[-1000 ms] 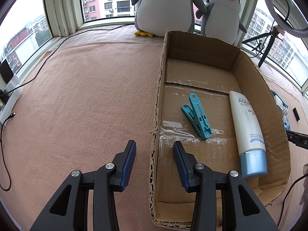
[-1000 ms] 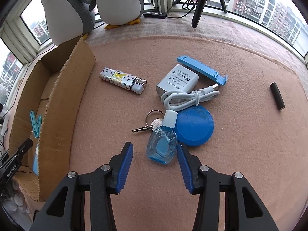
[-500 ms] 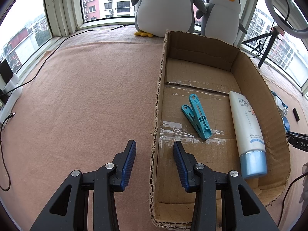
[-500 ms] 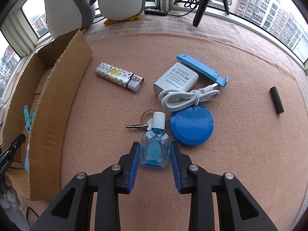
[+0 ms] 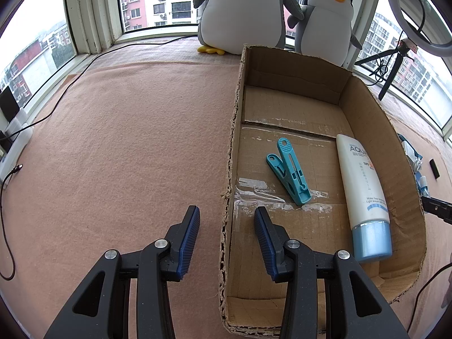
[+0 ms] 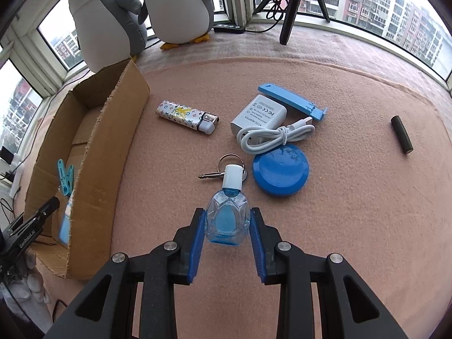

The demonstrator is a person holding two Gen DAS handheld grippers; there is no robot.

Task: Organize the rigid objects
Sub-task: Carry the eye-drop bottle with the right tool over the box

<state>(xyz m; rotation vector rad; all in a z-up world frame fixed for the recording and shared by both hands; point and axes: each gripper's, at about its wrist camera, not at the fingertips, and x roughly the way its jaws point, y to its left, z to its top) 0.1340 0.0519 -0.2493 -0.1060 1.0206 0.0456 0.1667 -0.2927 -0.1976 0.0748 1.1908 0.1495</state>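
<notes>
**Bottle clamped on the pink mat**

Where the pink felt mat [image 6: 339,226] fills the middle of the right wrist view, the right gripper [image 6: 227,223] sits clenched on a small blue bottle [image 6: 227,217], both pads pressed to its sides, white cap pointing up-frame. Just above it lie a key [image 6: 210,174] on a ring and a blue disc [image 6: 279,171]. Higher still are a white charger [image 6: 258,115] with coiled cable, a blue stand [image 6: 293,100] and a patterned lighter [image 6: 186,115]; a dark cylinder [image 6: 401,134] lies well apart at the right. At the left stands a cardboard box [image 6: 113,130].

From the left wrist view, the left gripper [image 5: 226,236] is released, jaws wide, straddling the box's near left wall [image 5: 230,169]. Inside lie a teal clip [image 5: 289,169] and a white tube [image 5: 363,186], near the right wall.

Windows wrap the room at the top of both frames, with apartment blocks outside. Two penguin plushes [image 5: 245,11] sit on the sill behind the box, a tripod [image 6: 291,5] at upper right.
</notes>
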